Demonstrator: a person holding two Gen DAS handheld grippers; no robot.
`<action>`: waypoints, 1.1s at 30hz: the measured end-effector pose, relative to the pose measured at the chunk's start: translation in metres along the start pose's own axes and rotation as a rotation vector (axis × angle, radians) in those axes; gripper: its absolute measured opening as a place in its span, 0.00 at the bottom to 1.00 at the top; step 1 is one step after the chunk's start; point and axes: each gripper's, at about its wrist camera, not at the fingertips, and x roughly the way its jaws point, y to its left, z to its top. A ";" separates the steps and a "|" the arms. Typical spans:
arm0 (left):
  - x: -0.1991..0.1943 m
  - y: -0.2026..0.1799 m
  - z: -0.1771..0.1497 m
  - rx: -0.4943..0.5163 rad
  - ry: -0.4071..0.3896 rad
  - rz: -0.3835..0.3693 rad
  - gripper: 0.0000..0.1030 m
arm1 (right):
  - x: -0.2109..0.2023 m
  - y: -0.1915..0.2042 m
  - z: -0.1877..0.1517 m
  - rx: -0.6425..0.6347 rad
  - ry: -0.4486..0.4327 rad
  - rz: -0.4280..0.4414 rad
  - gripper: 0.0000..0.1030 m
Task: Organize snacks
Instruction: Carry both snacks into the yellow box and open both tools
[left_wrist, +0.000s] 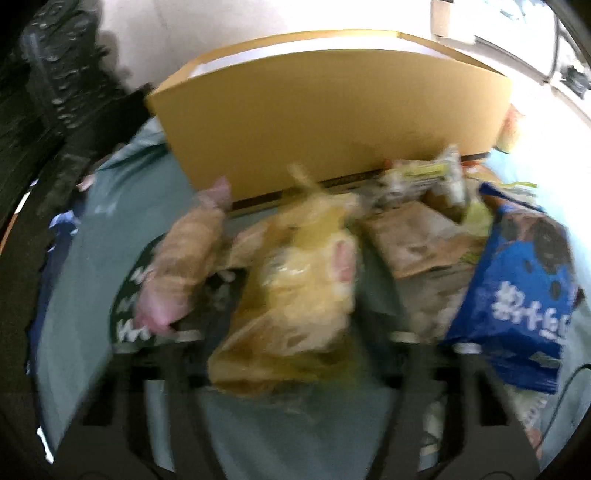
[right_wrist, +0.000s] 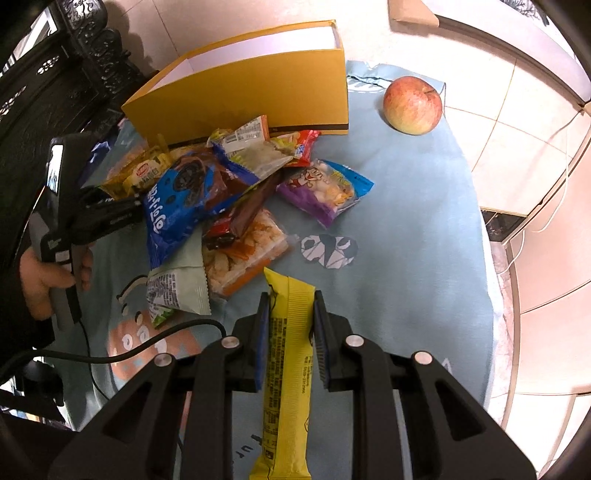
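**Now: both tools pinching a snack beside the pile**

Right tool (right_wrist: 289, 325) is pressed onto a yellow snack bar (right_wrist: 286, 369), its two blue pads (right_wrist: 261, 339) touching the bar's long edges. The bar runs lengthwise between the fingers, its top end poking out past the tips and its lower end reaching the bottom of the view. It hangs above the light blue cloth (right_wrist: 406, 258) that covers the counter.

Left tool (left_wrist: 291, 336) shows only as dark, blurred fingers low in its own view, and a crinkly yellow packet (left_wrist: 295, 295) sits between them; the fingers look drawn in against the packet, though the blur hides the exact contact. From the right wrist view, the same tool reaches into the left edge of the pile, carried by a hand (right_wrist: 40, 280) on its grey grip.

The pile of snacks lies on the cloth just in front of a yellow cardboard box (right_wrist: 251, 92), which stands open-topped with a white inside. In the heap are a blue cookie bag (right_wrist: 177, 206), a clear pack of orange and white crackers (right_wrist: 243, 254), a pale green wrapper (right_wrist: 177, 280) and a purple packet (right_wrist: 325, 188) a little to the right. An apple (right_wrist: 413, 104) sits alone on the cloth, right of the box and apart from the pile
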 end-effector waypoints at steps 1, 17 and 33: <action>-0.004 -0.001 0.000 0.002 -0.014 -0.007 0.35 | -0.001 0.000 0.000 -0.002 -0.003 -0.001 0.21; -0.143 0.016 0.019 -0.189 -0.340 -0.114 0.33 | -0.106 0.003 0.064 -0.039 -0.314 0.057 0.21; -0.199 0.008 0.116 -0.171 -0.442 -0.073 0.33 | -0.155 0.028 0.188 -0.162 -0.546 0.050 0.21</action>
